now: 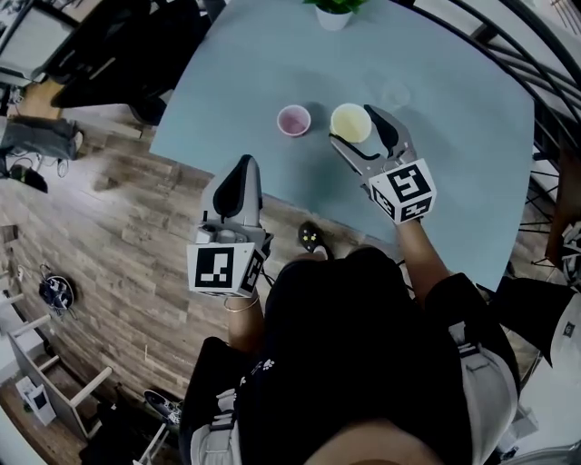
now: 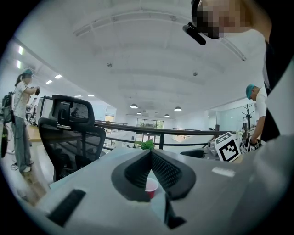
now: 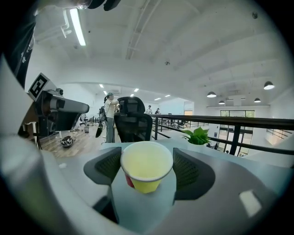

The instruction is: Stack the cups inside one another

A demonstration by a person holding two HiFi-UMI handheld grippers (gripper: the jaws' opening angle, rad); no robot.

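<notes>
A yellow cup [image 1: 350, 122] sits between the jaws of my right gripper [image 1: 356, 127], which is shut on it above the pale blue table [image 1: 454, 163]. In the right gripper view the yellow cup [image 3: 146, 166] fills the gap, both pads against its sides, and a sliver of the red cup [image 3: 130, 181] shows behind it. The red cup [image 1: 293, 119] stands upright on the table just left of the yellow one. My left gripper [image 1: 242, 166] hangs at the table's near edge, shut and empty. In its view the red cup [image 2: 151, 187] shows ahead below the joined tips.
A potted plant [image 1: 333, 13] stands at the table's far edge. What looks like a clear cup [image 1: 396, 93] sits beyond my right gripper. A black office chair [image 2: 73, 133] and a railing [image 2: 183, 132] lie past the table. People stand in the room.
</notes>
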